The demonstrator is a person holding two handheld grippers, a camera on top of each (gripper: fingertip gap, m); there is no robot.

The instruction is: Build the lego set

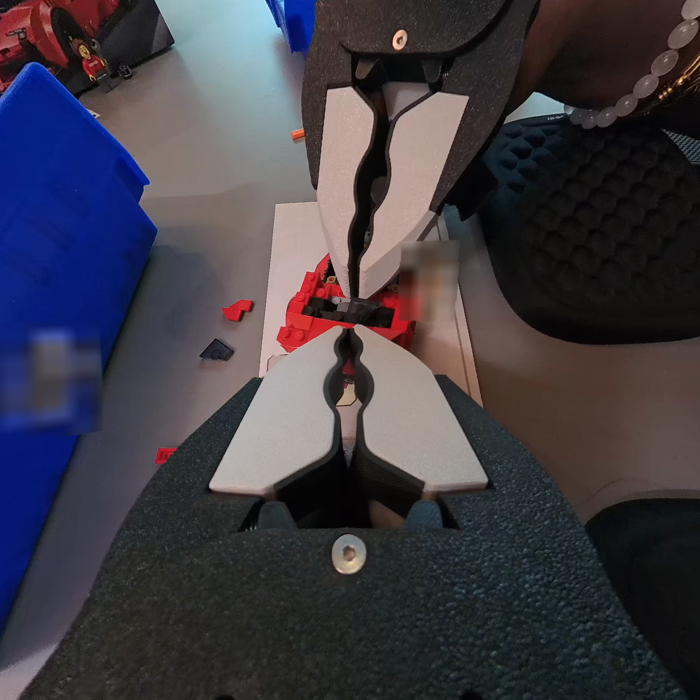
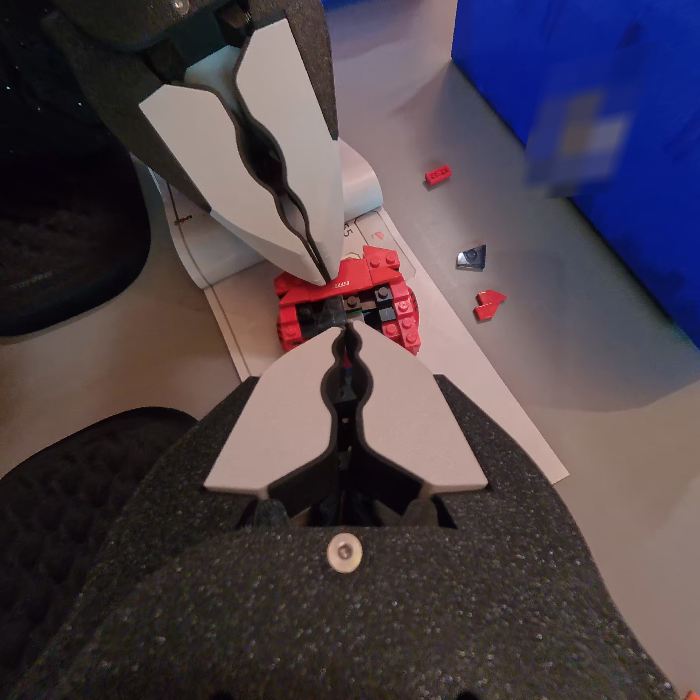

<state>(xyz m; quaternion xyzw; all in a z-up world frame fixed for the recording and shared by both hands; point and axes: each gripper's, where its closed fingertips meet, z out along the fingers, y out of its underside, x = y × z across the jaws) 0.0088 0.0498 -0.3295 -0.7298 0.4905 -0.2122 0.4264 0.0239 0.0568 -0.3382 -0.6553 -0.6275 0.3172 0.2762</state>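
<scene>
A partly built red and black lego car (image 1: 299, 322) (image 2: 401, 325) sits on a white instruction sheet (image 1: 299, 242) (image 2: 473, 397). My right gripper (image 2: 346, 328) is shut, its tips at a dark translucent piece (image 2: 333, 312) (image 1: 363, 308) over the car's black middle. In the left wrist view the right gripper (image 1: 354, 293) comes down from above onto that piece. My left gripper (image 1: 348, 333) is shut with its tips against the car's near edge. In the right wrist view it (image 2: 322, 279) touches the car's red far end.
Loose pieces lie on the grey table beside the sheet: a red wedge (image 1: 238, 310) (image 2: 488, 303), a dark angled piece (image 1: 216, 350) (image 2: 471, 257), a red plate (image 1: 164, 454) (image 2: 438, 174). A blue bin (image 1: 68, 227) (image 2: 587, 113) stands beyond them. A black padded cushion (image 1: 587, 227) (image 2: 57, 227) lies opposite. Left and right tips are no more than a few centimetres apart. Left tips and right tips are each some 9 cm from the dark angled piece (image 2: 471, 257). My left wrist view (image 1: 219, 348) looks at it from another angle.
</scene>
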